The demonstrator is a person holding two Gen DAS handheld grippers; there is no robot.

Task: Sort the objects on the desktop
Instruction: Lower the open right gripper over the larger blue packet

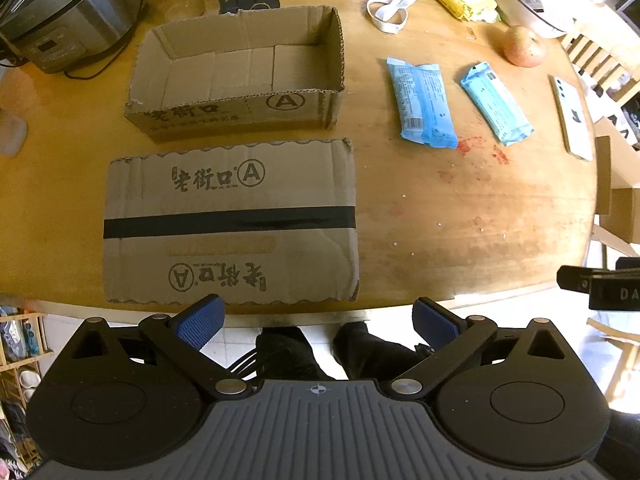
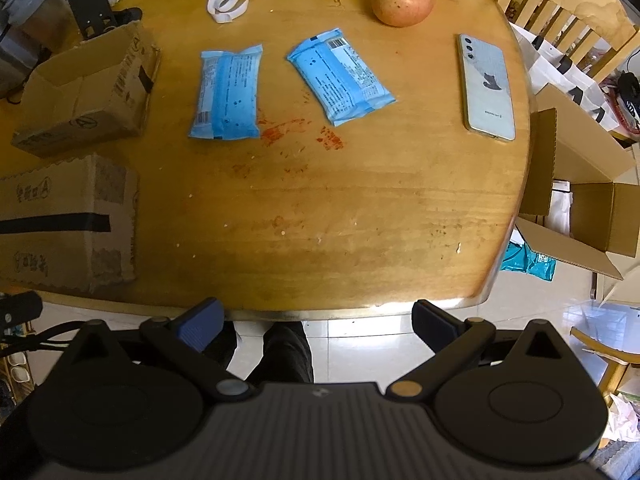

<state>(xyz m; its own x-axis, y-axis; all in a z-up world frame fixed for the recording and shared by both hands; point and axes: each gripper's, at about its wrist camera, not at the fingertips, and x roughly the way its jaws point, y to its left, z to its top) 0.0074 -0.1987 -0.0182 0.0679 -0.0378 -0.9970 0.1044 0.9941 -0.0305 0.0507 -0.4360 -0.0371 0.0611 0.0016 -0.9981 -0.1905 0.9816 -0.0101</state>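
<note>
Two blue packets (image 2: pixel 226 94) (image 2: pixel 340 80) lie mid-frame on the tabletop (image 2: pixel 340 208), the open box (image 1: pixel 240 68) at upper left holds nothing, and your left gripper (image 1: pixel 318 316) and right gripper (image 2: pixel 318 318) hover with jaws apart and empty, so sorting seems unstarted.

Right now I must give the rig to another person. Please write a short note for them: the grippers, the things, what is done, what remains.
Left gripper: open, holding nothing, at the near table edge.
Right gripper: open, holding nothing, also at the near edge.
Two blue packets lie flat on the table, apart from each other.
Open box on the left has nothing in it; the closed box sits in front of it.
Phone and apple are on the right.
Done: nothing sorted yet.
Left: everything, probably the packets first.
</note>
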